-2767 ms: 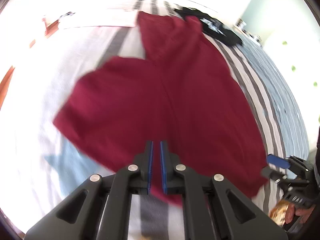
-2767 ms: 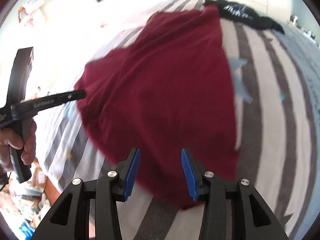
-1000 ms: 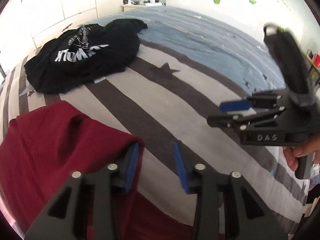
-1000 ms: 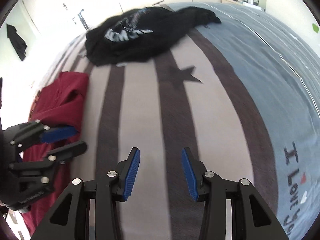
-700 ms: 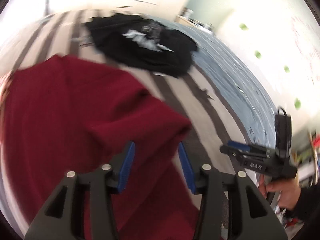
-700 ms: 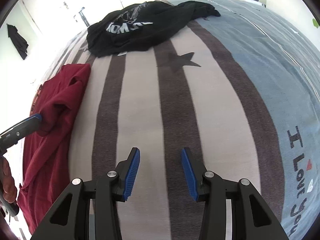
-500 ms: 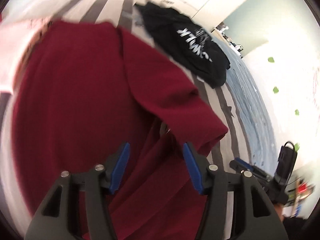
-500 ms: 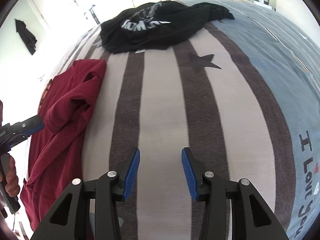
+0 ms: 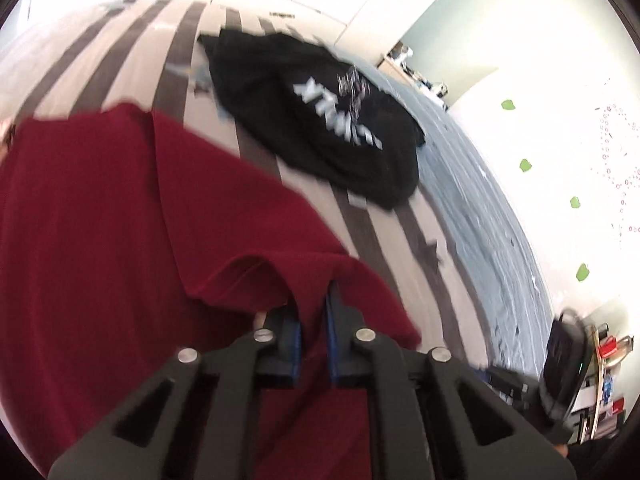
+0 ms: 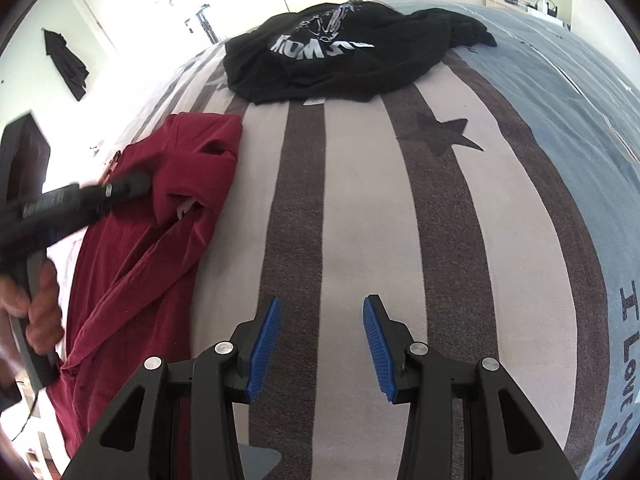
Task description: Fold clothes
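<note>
A dark red garment [image 9: 120, 220] lies crumpled on the left side of the striped bed cover [image 10: 352, 208]; the right wrist view shows it as a long rumpled strip [image 10: 160, 232]. My left gripper [image 9: 314, 304] is closing its jaws with a raised fold of the red cloth between the blue pads, which press on it. From the right wrist view, this left gripper [image 10: 136, 184] reaches in over the garment's upper part, held by a hand [image 10: 40, 312]. My right gripper [image 10: 320, 320] hangs open over bare bed cover, right of the garment, with nothing between its fingers.
A black shirt with white print [image 10: 340, 52] lies bunched at the far end of the bed [image 9: 320, 128]. The blue part of the cover with lettering [image 10: 624, 320] is at the right. White cupboards stand behind; shelves with clutter [image 9: 600, 380] are at the bed's side.
My left gripper swung over the red garment, rolled, opened wide, then closed on a raised fold of it. The right gripper drifted slightly over the bed cover, still open.
</note>
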Demonstrator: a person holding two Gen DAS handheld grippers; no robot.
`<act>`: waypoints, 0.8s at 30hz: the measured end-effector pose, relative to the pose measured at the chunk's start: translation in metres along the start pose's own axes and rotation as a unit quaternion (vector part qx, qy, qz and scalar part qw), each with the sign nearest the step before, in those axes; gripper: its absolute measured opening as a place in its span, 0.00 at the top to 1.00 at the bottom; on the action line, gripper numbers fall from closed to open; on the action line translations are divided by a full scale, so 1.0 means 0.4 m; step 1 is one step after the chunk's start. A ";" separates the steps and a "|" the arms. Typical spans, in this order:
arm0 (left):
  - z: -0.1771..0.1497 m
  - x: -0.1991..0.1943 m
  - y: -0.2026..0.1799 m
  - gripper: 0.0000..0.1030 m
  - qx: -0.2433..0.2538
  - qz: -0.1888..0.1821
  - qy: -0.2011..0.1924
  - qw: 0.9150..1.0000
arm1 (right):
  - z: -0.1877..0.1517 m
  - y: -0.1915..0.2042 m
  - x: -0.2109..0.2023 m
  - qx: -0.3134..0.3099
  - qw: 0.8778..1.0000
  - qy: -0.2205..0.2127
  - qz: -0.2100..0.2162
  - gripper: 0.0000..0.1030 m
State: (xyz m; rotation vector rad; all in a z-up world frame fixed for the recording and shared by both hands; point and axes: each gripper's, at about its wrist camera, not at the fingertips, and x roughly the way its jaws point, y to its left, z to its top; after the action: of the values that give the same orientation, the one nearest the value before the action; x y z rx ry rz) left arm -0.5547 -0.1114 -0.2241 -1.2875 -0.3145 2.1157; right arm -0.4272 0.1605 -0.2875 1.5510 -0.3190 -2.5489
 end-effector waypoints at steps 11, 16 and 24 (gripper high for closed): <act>0.160 0.189 -0.229 0.93 0.103 -0.064 0.063 0.991 | 0.021 0.008 0.005 0.025 1.000 -0.010 0.011 0.61; 0.043 0.231 -0.270 0.88 0.096 -0.104 0.108 0.984 | 0.006 -0.035 0.001 0.037 0.999 -0.011 -0.006 0.61; -0.074 0.146 -0.204 0.75 0.114 -0.051 0.067 0.990 | -0.018 -0.094 0.004 0.047 0.999 -0.010 -0.017 0.61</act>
State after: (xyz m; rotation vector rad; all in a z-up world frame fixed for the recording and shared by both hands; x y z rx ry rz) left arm -0.5159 -0.0154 -0.2391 -1.2442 -0.0751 1.9074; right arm -0.4219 0.1957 -0.3014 1.5755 -0.4240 -2.6126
